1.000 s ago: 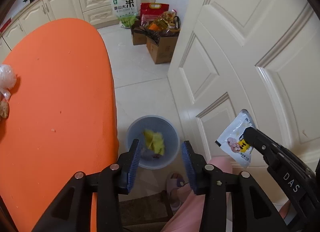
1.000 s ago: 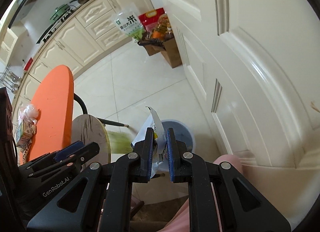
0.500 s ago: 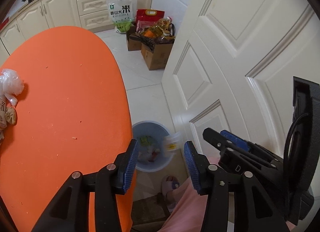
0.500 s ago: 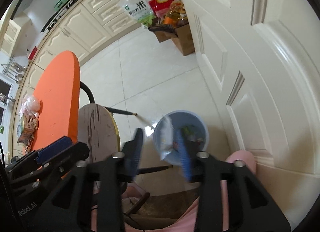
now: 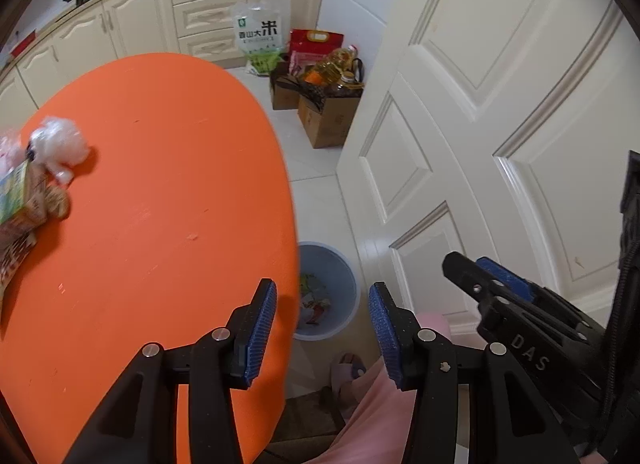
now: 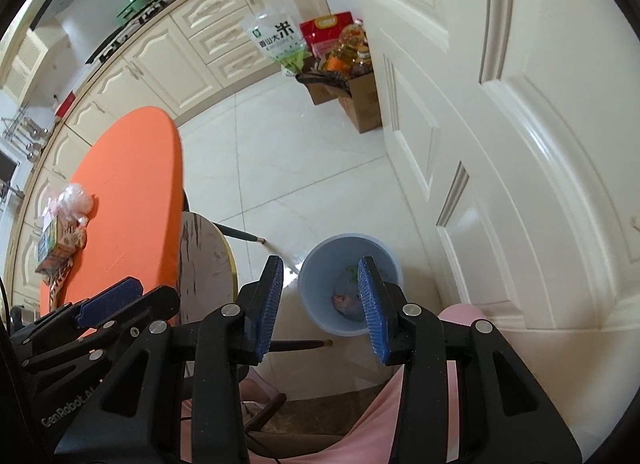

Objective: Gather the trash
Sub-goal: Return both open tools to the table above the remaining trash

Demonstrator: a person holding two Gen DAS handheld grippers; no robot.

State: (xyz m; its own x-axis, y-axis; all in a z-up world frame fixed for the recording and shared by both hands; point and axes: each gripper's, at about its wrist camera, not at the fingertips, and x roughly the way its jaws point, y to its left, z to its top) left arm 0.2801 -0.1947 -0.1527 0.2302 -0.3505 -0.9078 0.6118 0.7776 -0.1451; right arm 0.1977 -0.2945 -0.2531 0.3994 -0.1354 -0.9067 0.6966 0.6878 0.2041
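step: bin drop done, back for more | L hand-held gripper (image 5: 322,328) spread, empty | R hand-held gripper (image 6: 322,306) jaws just opened, nothing between | bin (image 6: 320,264) on floor below R jaws, wrappers inside | remaining trash (image 5: 36,188) on worktop (image 5: 160,184), far left of L jaws | tip: we judged best to approach w/ jaws wide, pinch one piece at a time.

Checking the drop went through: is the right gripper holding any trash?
No, the right gripper stands open with nothing between its pads, above the blue trash bin.

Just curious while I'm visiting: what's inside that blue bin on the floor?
The blue bin holds crumpled wrappers, greenish and reddish. The orange table edge hides its left side; deeper contents cannot be seen.
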